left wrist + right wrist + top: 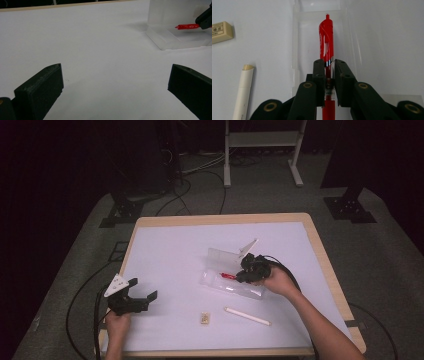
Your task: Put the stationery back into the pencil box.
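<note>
Right gripper (329, 82): pinching red pen (326, 40), centre frame, over clear case (362, 37);
Left gripper (115, 90): spread wide, lower frame, nothing between

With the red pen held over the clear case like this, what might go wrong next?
1. The right gripper clamps the red pen on a narrow stretch of barrel; it may swivel or slip.
2. The pen's tip could catch the wall of the clear case and push the light case, since the left gripper waits open, apart from it.
</note>
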Action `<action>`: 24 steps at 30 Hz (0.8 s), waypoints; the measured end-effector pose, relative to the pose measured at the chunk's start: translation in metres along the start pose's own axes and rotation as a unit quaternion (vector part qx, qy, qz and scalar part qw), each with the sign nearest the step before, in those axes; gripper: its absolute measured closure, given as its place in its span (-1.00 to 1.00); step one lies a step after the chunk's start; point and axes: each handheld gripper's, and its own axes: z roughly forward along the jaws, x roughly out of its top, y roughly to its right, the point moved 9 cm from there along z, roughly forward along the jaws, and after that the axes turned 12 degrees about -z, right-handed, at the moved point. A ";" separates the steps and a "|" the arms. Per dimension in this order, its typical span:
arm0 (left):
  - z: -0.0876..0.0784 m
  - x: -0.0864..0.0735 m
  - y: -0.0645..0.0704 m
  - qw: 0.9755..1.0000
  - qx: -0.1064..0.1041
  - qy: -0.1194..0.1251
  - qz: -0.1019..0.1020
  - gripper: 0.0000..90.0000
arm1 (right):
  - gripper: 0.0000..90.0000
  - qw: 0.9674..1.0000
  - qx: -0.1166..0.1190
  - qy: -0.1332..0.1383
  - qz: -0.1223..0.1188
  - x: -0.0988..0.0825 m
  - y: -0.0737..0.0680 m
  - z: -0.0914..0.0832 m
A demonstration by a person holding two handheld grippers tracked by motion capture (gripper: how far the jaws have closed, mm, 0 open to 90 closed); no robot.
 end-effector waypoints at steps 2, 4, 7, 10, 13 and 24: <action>0.000 0.000 0.000 1.000 0.000 0.000 0.001 -1.00 | 0.76 1.000 0.003 0.000 0.002 0.000 -0.001 0.002; 0.000 0.000 0.000 1.000 -0.001 0.000 0.001 -1.00 | 0.76 1.000 0.005 -0.004 0.001 0.000 -0.001 0.004; 0.000 0.000 0.000 1.000 0.000 0.000 0.000 -1.00 | 0.76 1.000 0.005 -0.009 0.001 -0.001 0.000 0.008; 0.000 0.000 0.000 1.000 -0.001 0.000 0.000 -1.00 | 0.76 1.000 0.006 -0.010 0.003 -0.002 0.001 0.011; 0.000 0.000 0.000 1.000 -0.001 0.000 0.000 -1.00 | 0.76 1.000 0.009 -0.012 0.004 -0.003 0.001 0.013; 0.000 0.000 0.000 1.000 -0.001 0.000 -0.001 -1.00 | 0.75 1.000 0.014 -0.018 0.016 -0.011 0.001 0.020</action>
